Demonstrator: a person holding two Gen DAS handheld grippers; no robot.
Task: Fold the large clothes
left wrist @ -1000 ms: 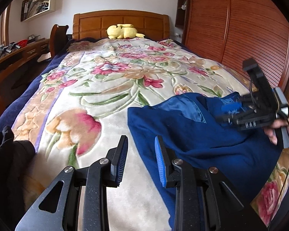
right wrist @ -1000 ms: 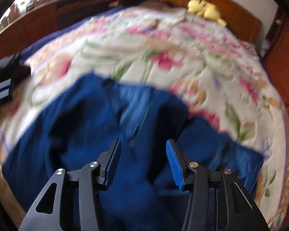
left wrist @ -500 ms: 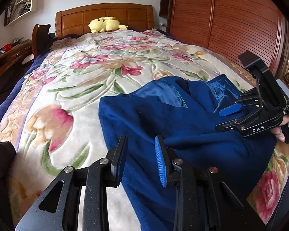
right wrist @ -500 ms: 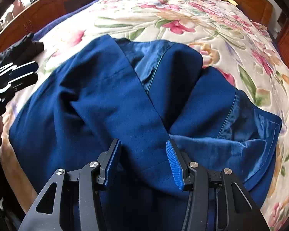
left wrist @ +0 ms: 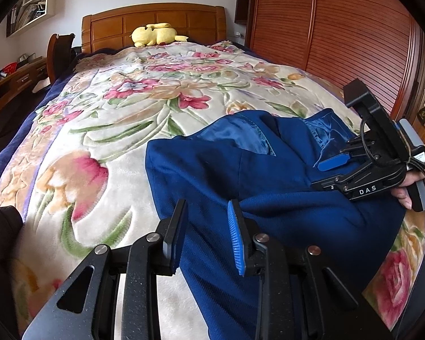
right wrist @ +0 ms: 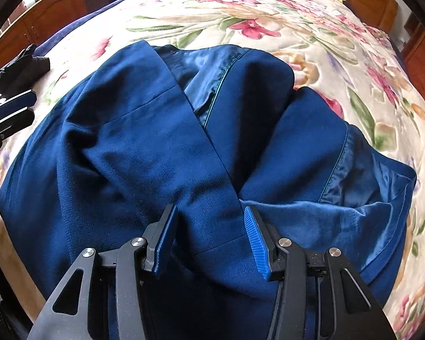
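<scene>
Mid-fold, the blue garment [right wrist: 144, 147] lay bunched across the frame's centre on the floral bedspread [right wrist: 269, 14], both the left gripper [left wrist: 206, 235] and right gripper [right wrist: 209, 229] spread and empty above it, so next probably called for pinching an edge.

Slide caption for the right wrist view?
Right gripper open above a rumpled blue garment on a floral bedspread.

Blue coat [right wrist: 144, 153] on the bed

It lies rumpled and partly folded, two panels crossing over the middle, shiny lining showing at the upper edge and along the right side.
</scene>
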